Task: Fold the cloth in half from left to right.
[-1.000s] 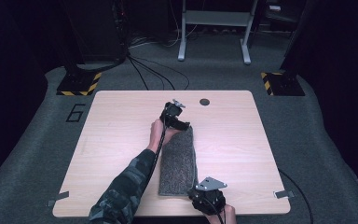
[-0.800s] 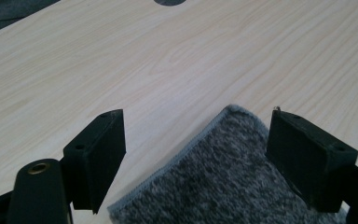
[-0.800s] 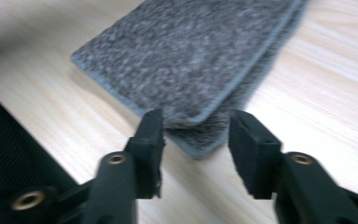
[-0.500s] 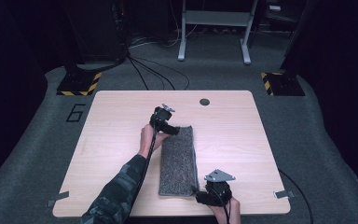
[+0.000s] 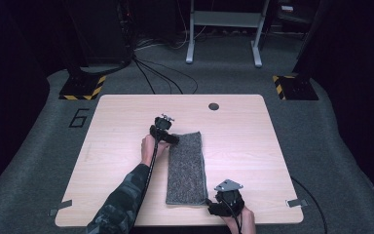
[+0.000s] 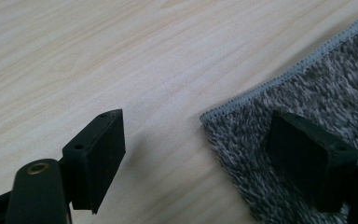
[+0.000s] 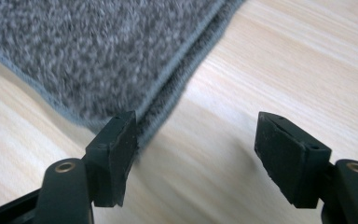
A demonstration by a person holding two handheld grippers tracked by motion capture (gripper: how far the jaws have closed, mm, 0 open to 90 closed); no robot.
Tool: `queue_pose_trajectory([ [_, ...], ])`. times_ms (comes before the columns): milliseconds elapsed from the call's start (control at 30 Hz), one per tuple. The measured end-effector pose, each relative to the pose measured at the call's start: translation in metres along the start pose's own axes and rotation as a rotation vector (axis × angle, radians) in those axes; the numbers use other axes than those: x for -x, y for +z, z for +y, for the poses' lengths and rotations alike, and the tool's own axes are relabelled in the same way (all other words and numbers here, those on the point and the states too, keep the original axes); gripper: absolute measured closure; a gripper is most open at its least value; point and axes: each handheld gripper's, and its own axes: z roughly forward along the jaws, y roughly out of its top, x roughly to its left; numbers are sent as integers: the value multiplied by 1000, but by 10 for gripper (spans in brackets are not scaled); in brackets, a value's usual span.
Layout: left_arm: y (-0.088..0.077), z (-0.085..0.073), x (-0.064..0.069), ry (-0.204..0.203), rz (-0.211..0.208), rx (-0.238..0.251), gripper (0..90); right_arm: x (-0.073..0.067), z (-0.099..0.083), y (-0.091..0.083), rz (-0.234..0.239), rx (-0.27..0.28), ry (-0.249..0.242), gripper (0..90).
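A folded grey fuzzy towel point(image 5: 187, 168) lies lengthwise in the middle of the wooden table point(image 5: 253, 141). My left gripper point(image 5: 169, 138) is at its far left corner, open; in the left gripper view that gripper point(image 6: 214, 154) straddles the towel point(image 6: 317, 88) corner, one jaw over the pile, the other over bare wood. At the towel's near right corner my right gripper point(image 5: 213, 208) is open too. The right gripper view has this gripper point(image 7: 196, 158) just off the stitched corner of the towel point(image 7: 98, 51), nothing between the jaws.
A small dark round grommet point(image 5: 214, 106) is set in the table near its far edge. Beyond the table stand black-and-yellow striped bases point(image 5: 82, 87), trailing cables point(image 5: 160, 73) and a metal frame point(image 5: 224, 29) on grey carpet.
My left gripper has slid left and slightly nearer, off the towel's far end to its far left corner. The right gripper shifted a little to the right at the near corner.
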Motion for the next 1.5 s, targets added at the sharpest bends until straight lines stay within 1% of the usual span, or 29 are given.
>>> queue_pose_trajectory([
  [33, -1, 0, 0, 2, -1, 2, 186, 1, -1, -1, 1, 2, -2, 289],
  [67, -1, 0, -1, -6, -7, 11, 179, 3, -2, -4, 5, 9, -2, 284],
  [100, -4, 0, -1, -14, -12, 16, 168, 4, -2, -6, 10, 15, 10, 275],
  [200, -13, -2, -2, -12, -12, 34, 154, 8, 2, -12, 25, 62, 31, 267],
  [233, -16, -3, -2, -12, -20, 44, 152, 9, 3, -13, 28, 68, 19, 265],
  [267, -20, -5, -1, -10, -19, 54, 151, 9, 6, -13, 28, 78, 29, 261],
  [333, -28, -9, 0, -1, -33, 58, 148, 11, 12, -11, 34, 94, 16, 250],
  [367, -33, -14, 2, -4, -42, 72, 147, 11, 15, -10, 31, 89, 11, 249],
  [400, -37, -17, 2, 0, -46, 78, 146, 10, 19, -6, 40, 88, 13, 248],
  [467, -45, -27, 5, 9, -64, 81, 146, 7, 23, 1, 51, 80, 1, 247],
  [500, -49, -33, 7, 15, -68, 81, 146, 4, 24, 3, 53, 69, 12, 245],
  [567, -57, -48, 12, 29, -83, 84, 146, 2, 26, 10, 59, 54, -20, 244],
  [600, -61, -56, 15, 37, -91, 85, 145, 0, 26, 13, 57, 53, -13, 243],
  [667, -68, -73, 23, 56, -100, 77, 145, -1, 26, 16, 52, 41, -22, 244],
  [700, -71, -80, 27, 65, -111, 71, 145, -1, 26, 17, 47, 40, -12, 244],
  [767, -77, -97, 35, 76, -120, 74, 145, 2, 26, 20, 41, 45, -26, 244],
  [800, -80, -103, 38, 78, -130, 72, 145, 2, 25, 20, 46, 42, -9, 244],
  [833, -81, -107, 40, 80, -135, 73, 144, 4, 25, 21, 40, 46, -20, 242],
  [900, -88, -117, 49, 93, -140, 80, 143, 4, 25, 21, 42, 42, 1, 242],
  [933, -91, -120, 51, 98, -150, 77, 142, 5, 25, 22, 41, 43, -7, 242],
  [967, -94, -124, 55, 112, -155, 81, 142, 5, 24, 22, 38, 43, -3, 242],
  [1033, -101, -131, 63, 122, -159, 94, 142, 5, 23, 22, 35, 33, -12, 243],
  [1100, -106, -135, 71, 159, -151, 78, 141, 5, 21, 23, 33, 32, -2, 244],
  [1133, -107, -137, 74, 169, -138, 77, 142, 5, 20, 24, 31, 31, -19, 245],
  [1200, -107, -139, 78, 191, -135, 62, 143, 3, 19, 25, 35, 23, -8, 246],
  [1267, -106, -141, 81, 203, -124, 53, 144, 4, 17, 24, 33, 30, -17, 247],
  [1300, -105, -143, 81, 200, -129, 58, 144, 4, 16, 24, 35, 26, -9, 247],
  [1367, -104, -147, 82, 192, -138, 51, 146, 5, 14, 22, 39, 29, -17, 246],
  [1500, -106, -152, 84, 186, -152, 61, 146, 6, 12, 20, 47, 22, -25, 245],
])
